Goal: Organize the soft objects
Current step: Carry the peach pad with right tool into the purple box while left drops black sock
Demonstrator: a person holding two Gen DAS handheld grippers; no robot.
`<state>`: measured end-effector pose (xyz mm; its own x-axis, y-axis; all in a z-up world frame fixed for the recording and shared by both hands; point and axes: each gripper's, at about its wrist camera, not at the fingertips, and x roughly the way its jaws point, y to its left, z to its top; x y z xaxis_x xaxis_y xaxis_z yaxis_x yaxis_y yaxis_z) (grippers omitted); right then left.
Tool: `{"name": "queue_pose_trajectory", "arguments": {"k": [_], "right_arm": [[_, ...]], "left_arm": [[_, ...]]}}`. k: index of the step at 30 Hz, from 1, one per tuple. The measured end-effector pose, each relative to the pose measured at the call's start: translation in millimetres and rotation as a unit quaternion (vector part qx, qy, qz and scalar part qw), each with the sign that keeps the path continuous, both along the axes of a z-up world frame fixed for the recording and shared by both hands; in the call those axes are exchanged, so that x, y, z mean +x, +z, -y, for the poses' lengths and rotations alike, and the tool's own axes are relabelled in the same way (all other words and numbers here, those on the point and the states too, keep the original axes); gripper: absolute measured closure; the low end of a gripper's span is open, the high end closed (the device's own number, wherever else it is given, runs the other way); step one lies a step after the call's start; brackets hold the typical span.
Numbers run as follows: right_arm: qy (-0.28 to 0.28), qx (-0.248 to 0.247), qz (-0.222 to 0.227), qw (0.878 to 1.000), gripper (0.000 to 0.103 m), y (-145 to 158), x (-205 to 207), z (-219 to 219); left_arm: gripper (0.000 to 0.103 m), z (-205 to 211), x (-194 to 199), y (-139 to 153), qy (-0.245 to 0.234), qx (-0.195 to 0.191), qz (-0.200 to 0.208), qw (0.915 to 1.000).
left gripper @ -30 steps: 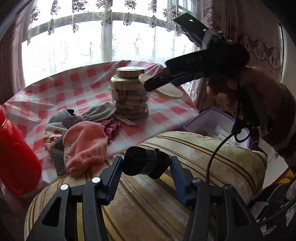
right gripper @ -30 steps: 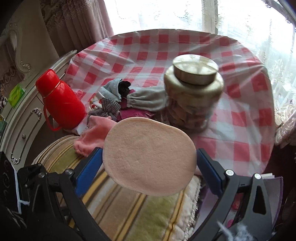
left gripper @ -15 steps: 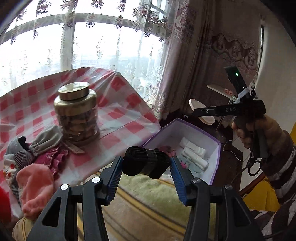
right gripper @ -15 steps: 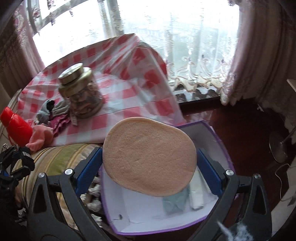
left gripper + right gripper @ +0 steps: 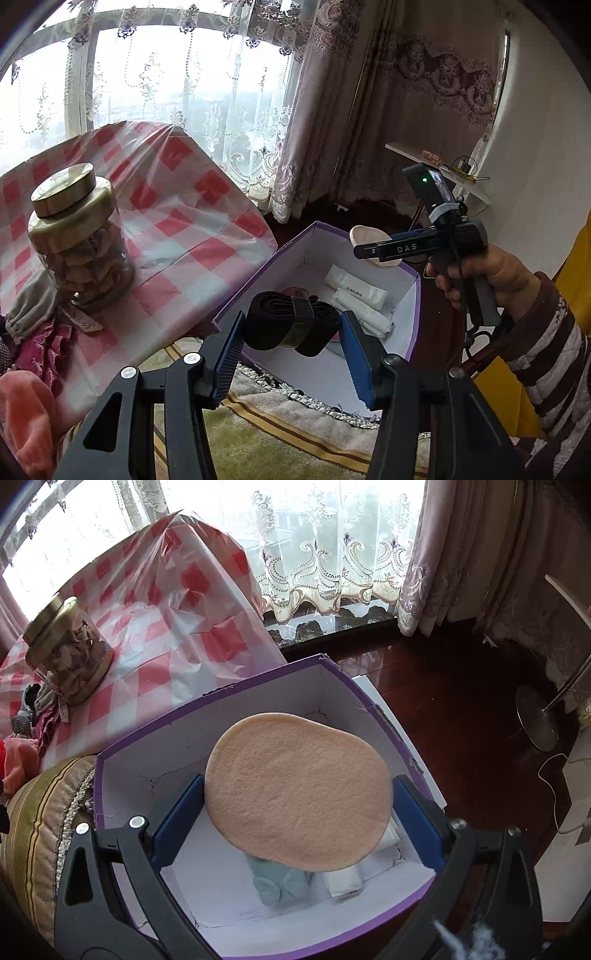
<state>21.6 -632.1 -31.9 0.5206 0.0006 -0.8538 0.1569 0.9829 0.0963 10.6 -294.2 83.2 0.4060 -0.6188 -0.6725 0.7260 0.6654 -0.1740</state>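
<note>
Curtained window behind, dark wood floor, checked bench at left. Purple box, off bench's edge, now fills both views; a second ago bench with jar and clothes pile filled them. Right tool clamps peach sponge pad by its edges, now above box interior, over folded teal cloth and white rolls. Left tool grips black strap roll at box's near rim, grip unchanged.

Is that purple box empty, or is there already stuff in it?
Not empty. The open purple cardboard box already holds white rolled cloths and a pale green folded cloth on its floor.
</note>
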Motion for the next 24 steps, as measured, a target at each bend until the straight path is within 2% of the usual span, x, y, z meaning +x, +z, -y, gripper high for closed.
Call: {"name": "queue_pose_trajectory", "arguments": {"k": [7,11,13,16,21,24], "right_arm": [[0.001,0.035,-0.015,0.999,0.003,-21.7,39.6,-5.8],[-0.019,0.072,-0.021,0.997,0.003,-41.5,62.7,3.1],[-0.028,0.091,-0.054,0.994,0.003,-62.1,72.3,9.6],[-0.036,0.104,-0.059,0.992,0.003,-68.7,63.5,16.9],[-0.03,0.112,-0.035,0.993,0.003,-54.2,43.8,26.5],[-0.022,0.151,-0.032,0.988,0.002,-57.4,41.6,30.2]], "left_arm": [[0.05,-1.1,11.4,-10.1,0.011,0.002,-0.025,0.9996],[0.05,0.6,15.1,-12.2,0.013,0.004,-0.033,0.9994],[0.05,2.5,16.7,-13.4,0.013,0.007,-0.036,0.9993],[0.05,4.3,17.4,-12.4,0.012,0.01,-0.033,0.9993],[0.05,20.9,26.2,-10.5,0.0,0.009,-0.032,0.9994],[0.05,37.5,30.6,-6.2,-0.013,0.007,-0.022,0.9997]]}}
